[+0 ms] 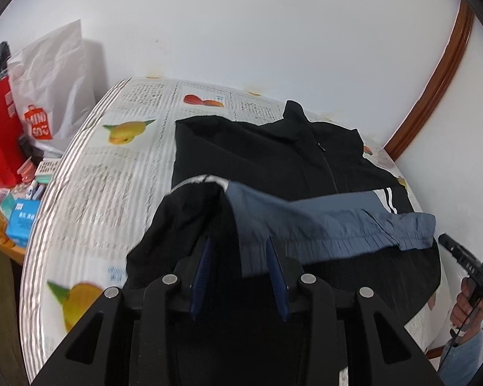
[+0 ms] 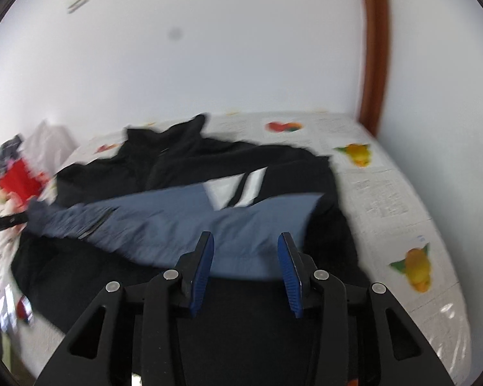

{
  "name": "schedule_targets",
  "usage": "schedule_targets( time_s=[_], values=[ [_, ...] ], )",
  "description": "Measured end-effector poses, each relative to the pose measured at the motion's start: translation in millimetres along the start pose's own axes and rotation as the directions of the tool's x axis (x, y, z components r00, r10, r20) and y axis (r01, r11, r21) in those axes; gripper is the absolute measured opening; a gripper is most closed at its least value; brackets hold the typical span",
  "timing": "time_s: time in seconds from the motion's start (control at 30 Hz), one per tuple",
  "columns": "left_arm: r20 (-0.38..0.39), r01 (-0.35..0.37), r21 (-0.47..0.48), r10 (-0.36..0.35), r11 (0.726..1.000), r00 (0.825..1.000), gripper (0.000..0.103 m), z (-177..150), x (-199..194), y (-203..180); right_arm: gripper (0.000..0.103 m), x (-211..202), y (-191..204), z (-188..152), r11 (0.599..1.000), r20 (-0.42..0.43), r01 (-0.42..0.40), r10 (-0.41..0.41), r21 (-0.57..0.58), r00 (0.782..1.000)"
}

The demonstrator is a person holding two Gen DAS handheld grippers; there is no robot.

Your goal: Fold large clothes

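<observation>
Jacket, black with a blue-grey band and white stripes, lies spread across the desk, which is covered in a fruit-printed newspaper-pattern cloth; its collar points toward the far wall and its lower part is turned up over the body. The left gripper has its fingers parted, with the folded hem lying between and over them but not pinched, so it looks released. The right gripper likewise stands with fingers apart above the blue-grey band, grasping nothing.

Judging by this, the bottom fold has just been laid. To finish it well, both grippers should draw back low and straight so the fabric does not catch on a finger and drag open, and the blue edge, which sits skewed, should be nudged parallel to the shoulders before the next fold.

Beside the desk's left edge stand a white shopping bag, a red bag and a clutter of small boxes; they are near enough to snag a sleeve swung outward. A wooden door frame borders the right.
</observation>
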State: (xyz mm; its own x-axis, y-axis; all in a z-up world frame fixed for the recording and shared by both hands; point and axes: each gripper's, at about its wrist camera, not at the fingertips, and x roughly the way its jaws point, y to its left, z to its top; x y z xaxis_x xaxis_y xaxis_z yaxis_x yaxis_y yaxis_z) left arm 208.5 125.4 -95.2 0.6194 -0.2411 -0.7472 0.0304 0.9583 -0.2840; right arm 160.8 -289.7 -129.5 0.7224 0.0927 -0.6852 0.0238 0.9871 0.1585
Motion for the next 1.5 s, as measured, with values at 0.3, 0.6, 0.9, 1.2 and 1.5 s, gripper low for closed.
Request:
schedule_targets(
  time_s=[0.3, 0.6, 0.9, 1.2, 1.5],
  values=[
    [-0.038, 0.062, 0.040, -0.060, 0.997, 0.997, 0.033, -35.8, -8.6, -15.4, 0.011, 47.5, 34.4, -38.9, 0.996, -0.178, -0.051, 0.038, -0.068, 0.983],
    [-0.123, 0.138, 0.121, -0.123, 0.983, 0.985, 0.033, -41.2, 31.2, -58.8, 0.011, 63.7, 34.7, -38.0, 0.998, -0.194, 0.009, -0.021, -0.060, 0.981],
    [-0.117, 0.081, 0.126, -0.066, 0.989, 0.991, 0.033, -33.0, 66.9, -77.8, 0.011, 71.3, 29.2, -32.8, 1.000, -0.192, 0.020, -0.023, -0.015, 0.981],
    [0.056, -0.064, 0.097, 0.059, 0.993, 0.997, 0.033, -4.1, 44.9, -52.5, 0.011, 81.3, 26.5, 0.3, 0.999, -0.118, 0.042, -0.040, 0.013, 0.992],
    [0.112, -0.055, 0.077, 0.046, 0.996, 0.993, 0.035, 33.3, 47.6, -33.7, 0.017, 91.6, 18.4, 42.4, 0.995, -0.024, 0.092, -0.093, -0.040, 0.995]
  ],
)
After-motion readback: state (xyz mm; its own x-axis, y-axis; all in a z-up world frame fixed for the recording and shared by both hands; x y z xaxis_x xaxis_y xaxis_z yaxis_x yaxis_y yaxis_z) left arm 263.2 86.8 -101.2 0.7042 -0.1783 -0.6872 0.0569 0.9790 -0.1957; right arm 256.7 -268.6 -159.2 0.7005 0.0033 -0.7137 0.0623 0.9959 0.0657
